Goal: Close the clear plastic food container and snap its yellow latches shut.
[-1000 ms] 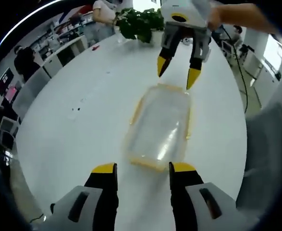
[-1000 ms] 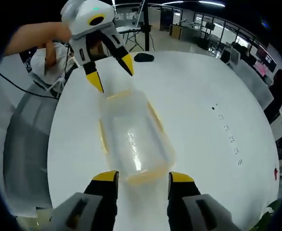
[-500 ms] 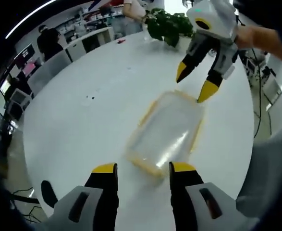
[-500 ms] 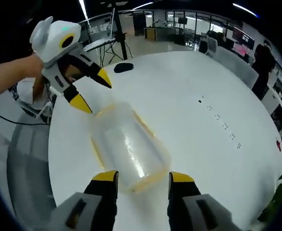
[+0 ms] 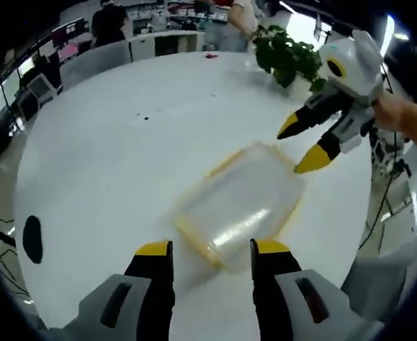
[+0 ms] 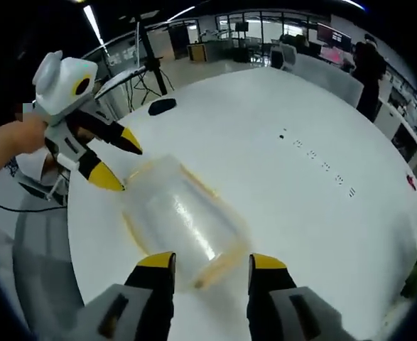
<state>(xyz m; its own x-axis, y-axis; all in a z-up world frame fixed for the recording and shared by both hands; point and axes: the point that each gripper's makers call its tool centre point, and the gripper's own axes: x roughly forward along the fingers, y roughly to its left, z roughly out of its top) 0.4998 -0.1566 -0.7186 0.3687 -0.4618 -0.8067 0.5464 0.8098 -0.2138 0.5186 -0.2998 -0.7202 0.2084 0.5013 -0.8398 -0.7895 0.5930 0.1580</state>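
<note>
Clear container (image 5: 240, 206) lies on the white counter (image 5: 123, 163), lid seated, between both tools. Left tool (image 5: 212, 249) and right tool (image 6: 202, 263) stand apart, empty, one at each short end. Recommend pressing each yellow latch (image 6: 215, 266) squarely inward while opposite tool braces.

We were in an open-plan office: a large white table (image 5: 123, 142), rows of desks with monitors (image 6: 336, 53), ceiling strip lights (image 6: 94, 21), a potted plant (image 5: 288, 60).
</note>
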